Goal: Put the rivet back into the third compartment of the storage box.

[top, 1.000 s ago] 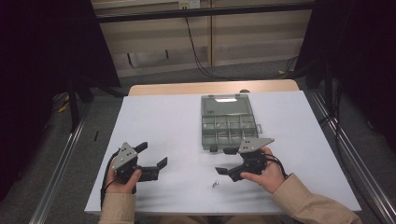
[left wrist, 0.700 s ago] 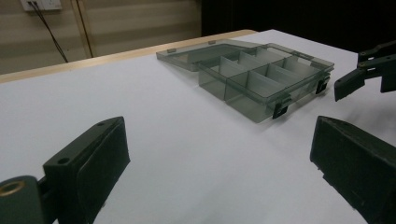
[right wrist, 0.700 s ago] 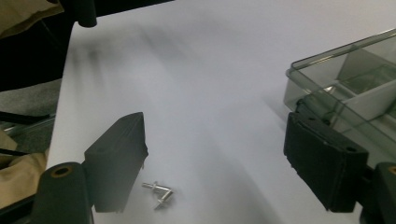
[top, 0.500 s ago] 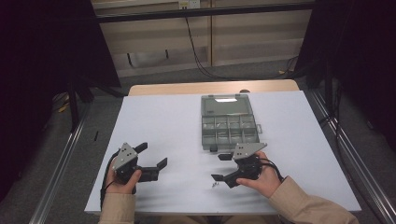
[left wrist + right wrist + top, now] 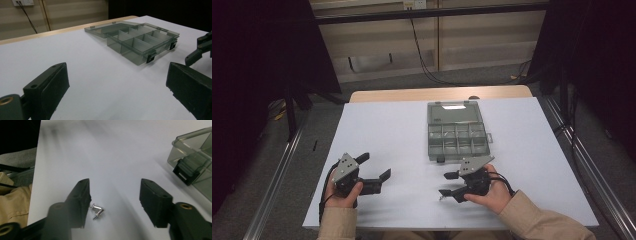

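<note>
Closing around the small screws (image 5: 97,210) on the bench (image 5: 387,135), the right gripper (image 5: 113,195) has its jaws apart, not yet clamped, bound likely for the open box (image 5: 458,136); the left gripper (image 5: 374,167) waits, jaws apart.

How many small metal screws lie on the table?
2, it seems: both screws lie together on the white table between the right gripper jaws, near one jaw. Others may be hidden.

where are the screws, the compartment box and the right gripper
screws (image 5: 97,211): right gripper view, on their shafts
compartment box (image 5: 458,141): high view, on a divider
right gripper (image 5: 113,195): right gripper view, midway between its fingertips
</note>
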{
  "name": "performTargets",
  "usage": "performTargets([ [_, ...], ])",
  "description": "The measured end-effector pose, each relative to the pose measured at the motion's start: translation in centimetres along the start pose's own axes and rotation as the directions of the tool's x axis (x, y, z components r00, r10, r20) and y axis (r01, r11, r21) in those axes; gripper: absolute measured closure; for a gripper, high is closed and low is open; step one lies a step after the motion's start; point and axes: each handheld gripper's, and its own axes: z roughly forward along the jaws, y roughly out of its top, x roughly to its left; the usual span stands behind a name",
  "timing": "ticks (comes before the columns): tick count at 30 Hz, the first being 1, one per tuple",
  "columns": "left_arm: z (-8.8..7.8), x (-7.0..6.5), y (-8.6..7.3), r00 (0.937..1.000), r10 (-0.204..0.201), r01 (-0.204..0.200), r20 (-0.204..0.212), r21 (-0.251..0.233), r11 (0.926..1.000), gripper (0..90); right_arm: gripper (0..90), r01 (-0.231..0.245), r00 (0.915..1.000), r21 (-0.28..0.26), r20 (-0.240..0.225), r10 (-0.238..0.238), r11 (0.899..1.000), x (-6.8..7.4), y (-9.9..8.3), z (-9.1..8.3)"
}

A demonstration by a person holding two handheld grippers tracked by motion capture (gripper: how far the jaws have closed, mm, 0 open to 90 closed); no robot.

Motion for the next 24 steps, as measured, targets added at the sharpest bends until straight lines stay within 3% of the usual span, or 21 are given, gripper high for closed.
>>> performTargets([
  [3, -0.1, 0.0, 0.1, 1.0000, 0.005, -0.005, -0.004, 0.001, 1.0000, 4.4, 55.4, -0.002, 0.9999, 0.035, -0.011, 0.003, 0.999, 0.2, -0.2, 0.0],
  [7, -0.1, 0.0, 0.1, 1.0000, 0.003, -0.003, -0.001, -0.001, 1.0000, 4.3, 64.0, -0.009, 0.9999, 0.062, -0.010, 0.009, 0.998, 0.3, -0.4, -0.1],
  [13, -0.1, 0.0, 0.1, 1.0000, 0.007, -0.007, -0.004, 0.002, 1.0000, 4.4, 67.4, -0.025, 0.9995, 0.087, -0.015, 0.027, 0.996, 0.5, -0.7, 0.2],
  [14, -0.1, 0.0, 0.1, 1.0000, 0.007, -0.007, -0.004, 0.002, 1.0000, 4.3, 67.3, -0.008, 0.9998, 0.092, -0.019, 0.010, 0.996, 0.5, -0.7, 0.3],
  [21, 0.0, 0.0, 0.1, 1.0000, 0.004, -0.004, -0.001, -0.002, 1.0000, 4.3, 68.7, -0.004, 0.9997, 0.115, -0.022, 0.007, 0.993, 0.8, -1.0, 0.8],
  [24, 0.0, 0.1, 0.0, 1.0000, 0.006, -0.006, 0.000, -0.003, 1.0000, 4.3, 75.5, 0.016, 0.9998, 0.124, -0.017, -0.014, 0.992, 0.9, -1.0, 1.0],
])
